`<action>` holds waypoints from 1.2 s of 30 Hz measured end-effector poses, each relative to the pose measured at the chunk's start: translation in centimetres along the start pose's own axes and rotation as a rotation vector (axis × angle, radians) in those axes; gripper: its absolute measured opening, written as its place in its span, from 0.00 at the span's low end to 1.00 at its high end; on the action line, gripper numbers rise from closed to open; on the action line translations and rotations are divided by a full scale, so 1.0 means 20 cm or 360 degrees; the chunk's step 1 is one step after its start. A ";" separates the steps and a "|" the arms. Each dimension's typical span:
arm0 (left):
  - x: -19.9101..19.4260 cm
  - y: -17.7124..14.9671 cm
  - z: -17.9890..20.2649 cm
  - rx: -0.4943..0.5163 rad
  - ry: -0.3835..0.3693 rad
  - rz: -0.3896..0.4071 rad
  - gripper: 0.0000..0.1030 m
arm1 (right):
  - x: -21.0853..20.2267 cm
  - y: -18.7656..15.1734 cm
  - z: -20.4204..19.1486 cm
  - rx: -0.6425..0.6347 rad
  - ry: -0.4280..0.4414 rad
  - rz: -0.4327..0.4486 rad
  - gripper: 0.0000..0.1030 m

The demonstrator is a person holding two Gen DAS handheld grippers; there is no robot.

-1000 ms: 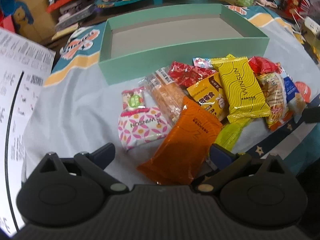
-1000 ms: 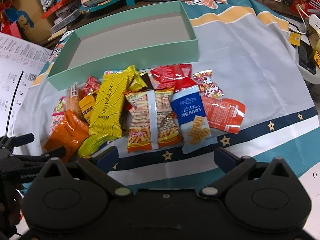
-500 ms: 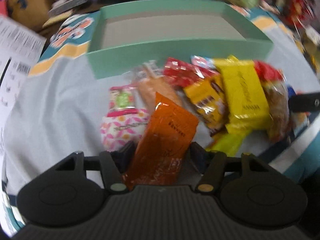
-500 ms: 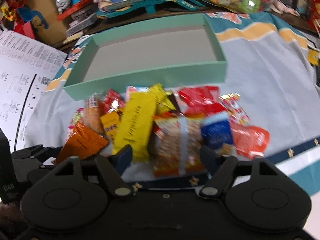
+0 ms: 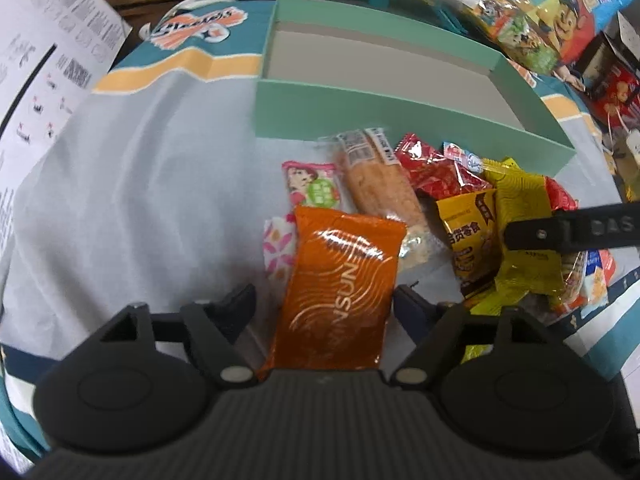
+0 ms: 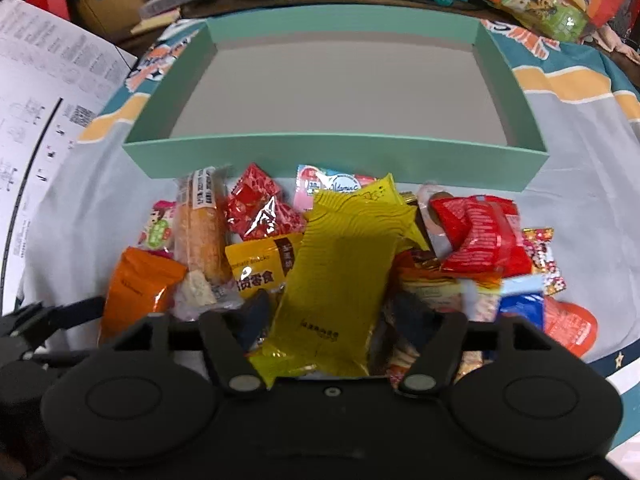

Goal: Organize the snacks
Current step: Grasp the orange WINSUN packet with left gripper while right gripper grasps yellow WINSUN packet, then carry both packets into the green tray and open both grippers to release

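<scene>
Snacks [image 6: 340,264] piled, glossy multicolor wrappers, beside teal box [image 6: 336,152].

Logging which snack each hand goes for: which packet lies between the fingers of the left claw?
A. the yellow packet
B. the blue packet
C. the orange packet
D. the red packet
C: in the left wrist view the orange packet lies between the fingers of the left claw.
</scene>
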State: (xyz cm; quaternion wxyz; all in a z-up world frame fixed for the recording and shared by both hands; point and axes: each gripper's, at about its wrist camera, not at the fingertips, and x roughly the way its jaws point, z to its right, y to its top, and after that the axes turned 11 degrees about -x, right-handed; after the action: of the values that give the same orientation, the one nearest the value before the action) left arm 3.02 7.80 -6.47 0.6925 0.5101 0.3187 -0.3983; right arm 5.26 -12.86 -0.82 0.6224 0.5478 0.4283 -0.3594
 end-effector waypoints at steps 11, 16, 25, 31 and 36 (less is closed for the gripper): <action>0.03 -0.02 0.03 0.0059 0.0007 -0.0010 0.53 | 0.15 0.01 -0.03 -0.0003 -0.0056 0.0034 0.51; 0.03 -0.03 0.04 0.0090 0.0013 0.0006 0.48 | 0.12 -0.01 0.04 0.0058 -0.0008 0.0064 0.49; -0.08 0.04 0.03 0.0052 0.0030 0.0064 0.48 | -0.01 -0.04 0.13 0.0117 0.0155 0.0157 0.49; -0.18 0.19 0.05 0.0034 -0.0003 0.0132 0.48 | -0.19 0.05 0.29 0.0169 0.0236 0.0307 0.49; -0.21 0.41 0.10 0.0079 -0.0006 0.0239 0.48 | -0.26 0.17 0.47 0.0171 0.0166 0.0397 0.49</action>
State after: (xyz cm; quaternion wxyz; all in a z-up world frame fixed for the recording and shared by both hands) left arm 8.34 8.08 1.42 0.7082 0.5489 0.2682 -0.3538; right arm 7.66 -21.80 5.58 0.6090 0.6471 0.3688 -0.2727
